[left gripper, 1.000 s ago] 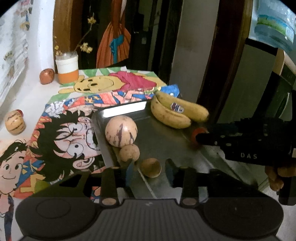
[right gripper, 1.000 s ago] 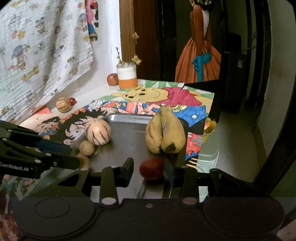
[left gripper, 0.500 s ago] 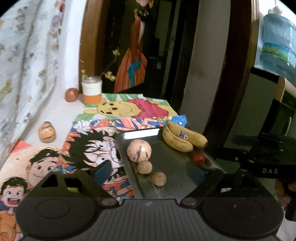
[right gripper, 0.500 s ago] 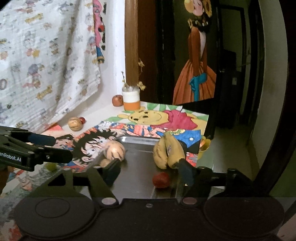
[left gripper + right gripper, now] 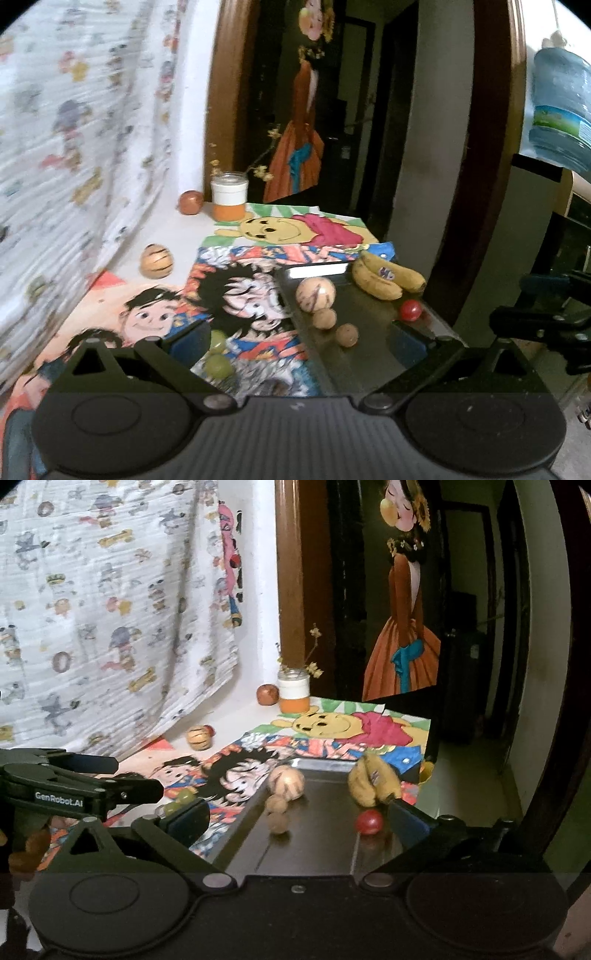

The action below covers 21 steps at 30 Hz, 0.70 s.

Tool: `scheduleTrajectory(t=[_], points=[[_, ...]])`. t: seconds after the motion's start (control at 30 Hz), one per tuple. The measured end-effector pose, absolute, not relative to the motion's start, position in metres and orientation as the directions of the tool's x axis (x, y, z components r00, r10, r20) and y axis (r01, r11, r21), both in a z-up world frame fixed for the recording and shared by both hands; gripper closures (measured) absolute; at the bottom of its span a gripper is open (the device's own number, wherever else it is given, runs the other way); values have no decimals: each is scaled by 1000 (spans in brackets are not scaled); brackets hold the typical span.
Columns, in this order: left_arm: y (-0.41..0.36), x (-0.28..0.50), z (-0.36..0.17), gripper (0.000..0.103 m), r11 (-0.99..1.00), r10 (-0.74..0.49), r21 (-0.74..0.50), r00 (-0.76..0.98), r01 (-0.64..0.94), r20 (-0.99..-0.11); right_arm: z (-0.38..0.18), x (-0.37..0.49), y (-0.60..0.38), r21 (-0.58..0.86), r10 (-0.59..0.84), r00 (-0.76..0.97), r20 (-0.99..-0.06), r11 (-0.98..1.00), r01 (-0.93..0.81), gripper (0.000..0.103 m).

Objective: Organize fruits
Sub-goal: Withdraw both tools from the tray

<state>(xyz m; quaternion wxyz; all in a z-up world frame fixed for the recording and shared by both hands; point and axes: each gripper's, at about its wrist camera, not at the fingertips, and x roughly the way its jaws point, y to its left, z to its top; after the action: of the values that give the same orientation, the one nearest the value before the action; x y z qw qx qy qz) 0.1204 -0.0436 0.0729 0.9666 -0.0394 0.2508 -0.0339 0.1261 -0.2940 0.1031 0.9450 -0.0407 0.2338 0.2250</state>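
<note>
Both claws are spread wide and empty, jaws just opened: left claw (image 5: 295, 339), right claw (image 5: 299, 819); each has let go its fruit, so the brown ball (image 5: 347, 335) and the red tomato (image 5: 369, 822) now lie on the tray (image 5: 325, 849); by my count five fruits sit there, two bananas (image 5: 384, 278) among them; two green grapes (image 5: 218, 363) wait on the bench.
</note>
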Motion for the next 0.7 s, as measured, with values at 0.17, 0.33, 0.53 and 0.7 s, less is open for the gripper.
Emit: scheduleTrajectory(t=[0.17, 0.33, 0.53, 0.7], points=[[-21, 94, 66, 0, 993, -51, -114, 867, -6, -495, 100, 101, -283, 41, 407, 763, -501, 893, -449, 1], [2, 69, 54, 0, 987, -23, -149, 852, -65, -523, 84, 84, -276, 70, 396, 724, -564, 897, -436, 1], [22, 46, 35, 0, 983, 10, -146, 822, -113, -569, 68, 71, -266, 122, 400, 657, -639, 896, -428, 1], [29, 38, 27, 0, 984, 19, -131, 806, -119, -591, 69, 64, -249, 134, 433, 611, -662, 871, -472, 1]])
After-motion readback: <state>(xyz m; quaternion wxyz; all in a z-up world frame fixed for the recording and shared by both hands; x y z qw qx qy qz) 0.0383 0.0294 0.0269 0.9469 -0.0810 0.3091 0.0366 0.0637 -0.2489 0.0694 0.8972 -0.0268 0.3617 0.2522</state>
